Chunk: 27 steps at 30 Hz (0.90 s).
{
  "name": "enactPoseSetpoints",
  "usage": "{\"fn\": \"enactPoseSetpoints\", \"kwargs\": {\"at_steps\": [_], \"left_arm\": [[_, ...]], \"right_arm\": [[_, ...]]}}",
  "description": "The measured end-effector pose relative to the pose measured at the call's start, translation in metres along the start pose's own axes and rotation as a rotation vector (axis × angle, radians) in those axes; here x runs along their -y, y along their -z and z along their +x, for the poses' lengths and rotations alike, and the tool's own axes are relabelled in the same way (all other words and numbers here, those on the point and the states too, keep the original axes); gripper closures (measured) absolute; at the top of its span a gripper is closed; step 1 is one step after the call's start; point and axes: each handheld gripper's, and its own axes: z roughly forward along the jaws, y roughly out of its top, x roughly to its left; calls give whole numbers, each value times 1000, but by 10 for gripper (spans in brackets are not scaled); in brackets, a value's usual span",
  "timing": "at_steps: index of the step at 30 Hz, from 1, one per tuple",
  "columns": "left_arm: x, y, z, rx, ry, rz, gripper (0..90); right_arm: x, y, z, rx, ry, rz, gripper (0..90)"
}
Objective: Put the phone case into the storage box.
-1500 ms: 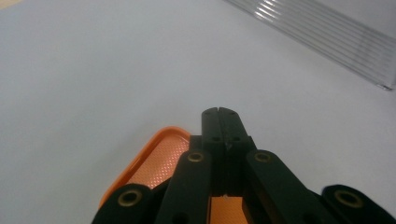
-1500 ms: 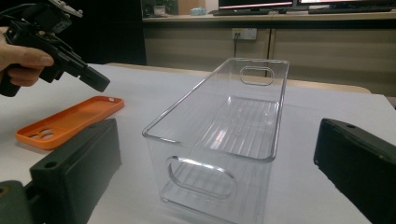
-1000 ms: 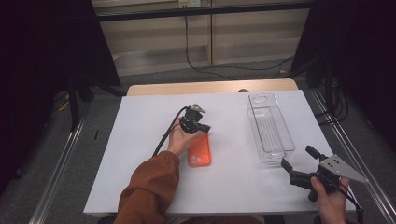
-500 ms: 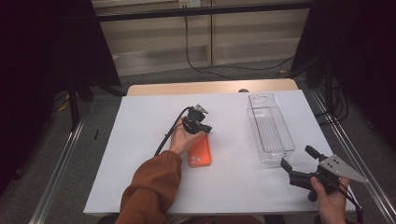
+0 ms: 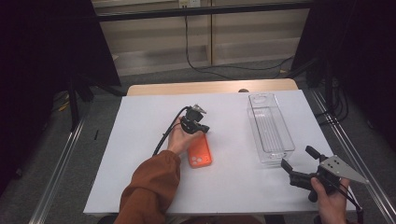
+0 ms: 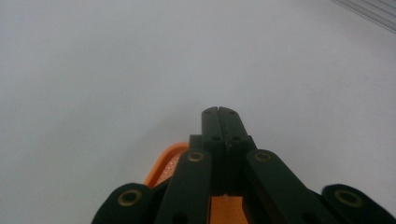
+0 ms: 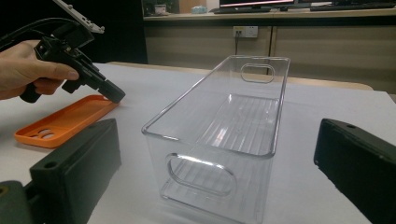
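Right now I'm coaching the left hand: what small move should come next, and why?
Probably open the left gripper: its jaws are shut with nothing between them, tips at the far end of the orange phone case, which lies flat on the table. The clear bin stands empty.

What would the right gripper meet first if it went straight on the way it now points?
Most likely the clear plastic bin: the right gripper has open jaws facing the bin's near end wall with its handle cutout, bare white table between them. How far off is unclear.
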Motion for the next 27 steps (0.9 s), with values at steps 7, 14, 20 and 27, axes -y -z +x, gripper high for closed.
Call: {"fn": "enactPoseSetpoints", "kwargs": {"at_steps": [7,14,20,27], "left_arm": [[0,2,-1,-22,-20,13,900],[2,6,3,-19,-6,33,900],[5,9,6,-24,-6,32,900],[8,12,9,-24,-1,37,900]], "right_arm": [[0,2,1,-1,4,-4,0],[0,2,1,5,5,-3,0],[0,2,1,6,5,-3,0],[0,2,1,4,3,-3,0]]}}
